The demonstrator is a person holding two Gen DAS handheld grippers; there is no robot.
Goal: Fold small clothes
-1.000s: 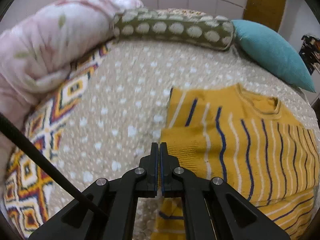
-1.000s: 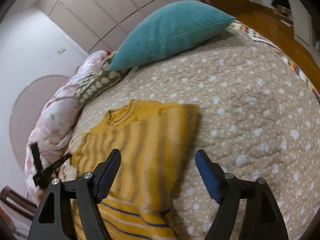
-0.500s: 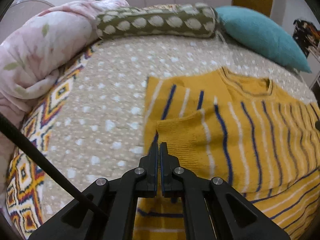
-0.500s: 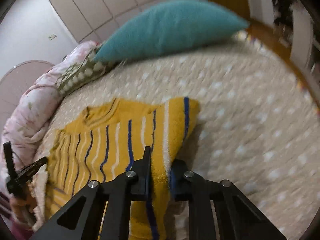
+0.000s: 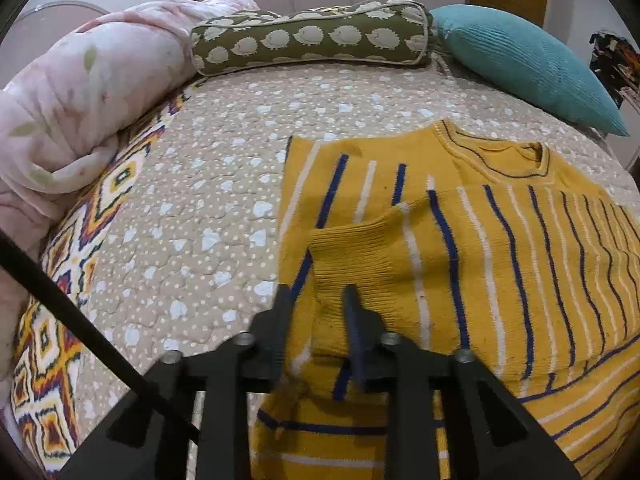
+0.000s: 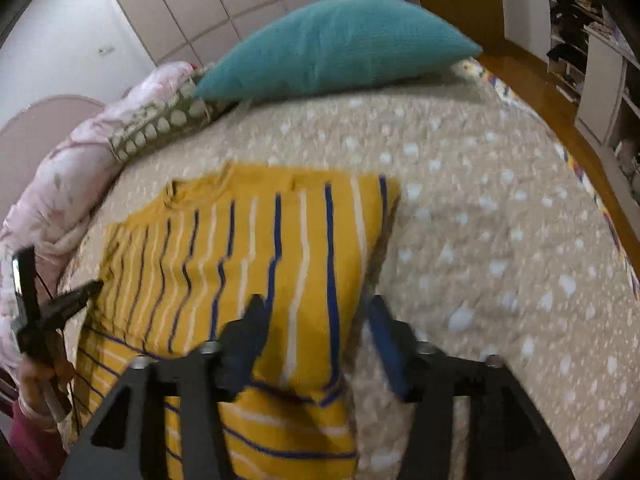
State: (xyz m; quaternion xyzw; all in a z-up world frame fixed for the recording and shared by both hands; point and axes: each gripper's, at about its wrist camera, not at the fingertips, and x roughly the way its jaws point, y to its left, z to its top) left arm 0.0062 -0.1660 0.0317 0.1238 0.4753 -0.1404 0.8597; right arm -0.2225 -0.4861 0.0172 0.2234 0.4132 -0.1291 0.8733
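Both tongs (image 5: 318,300) (image 6: 316,312) have released, opening over the folded sweater's (image 5: 460,248) side edges.

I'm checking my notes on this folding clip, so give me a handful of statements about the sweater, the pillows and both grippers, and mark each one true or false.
1. The yellow striped sweater lies on a beige spotted quilt. True.
2. A sleeve cuff is folded across the sweater's front. True.
3. The teal pillow rests on top of the sweater. False: it sits beyond the collar, apart from it.
4. The left gripper has its jaws pressed together. False: they are opening, with the cuff's edge between them.
5. The bolster pillow is plain green. False: it is olive with pale hedgehog shapes.
6. The right gripper straddles the sweater's side edge. True; its jaws are opening.
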